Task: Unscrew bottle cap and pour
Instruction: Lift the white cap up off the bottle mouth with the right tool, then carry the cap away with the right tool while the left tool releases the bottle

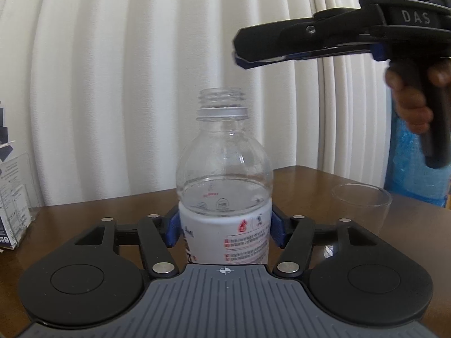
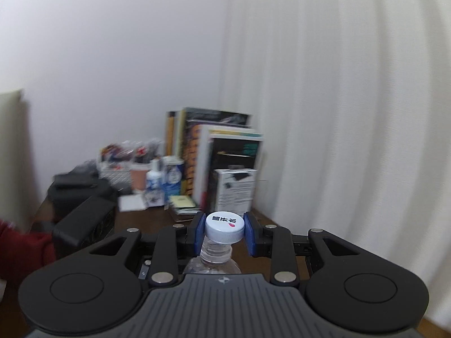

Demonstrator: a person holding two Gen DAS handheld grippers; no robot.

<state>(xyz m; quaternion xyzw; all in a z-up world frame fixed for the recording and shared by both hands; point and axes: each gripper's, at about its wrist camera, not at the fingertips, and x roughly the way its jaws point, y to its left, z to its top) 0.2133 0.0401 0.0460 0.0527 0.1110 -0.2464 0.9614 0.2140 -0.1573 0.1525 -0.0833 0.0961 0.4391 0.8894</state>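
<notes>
A clear plastic bottle (image 1: 224,169) with a white label stands upright on the brown table (image 1: 310,180). Its threaded neck is bare and open. My left gripper (image 1: 224,229) is shut on the bottle's labelled body. My right gripper (image 1: 239,53) hovers above and right of the bottle mouth. In the right wrist view it (image 2: 224,232) is shut on the white cap (image 2: 224,226), with the bottle neck (image 2: 217,250) just below. A clear glass (image 1: 360,208) stands on the table to the right of the bottle.
White curtains hang behind the table. A box and leaflet stand (image 1: 14,211) sit at the left edge. Books (image 2: 222,155), a white box (image 2: 235,188), small bottles and a black case (image 2: 81,194) crowd the table's far end.
</notes>
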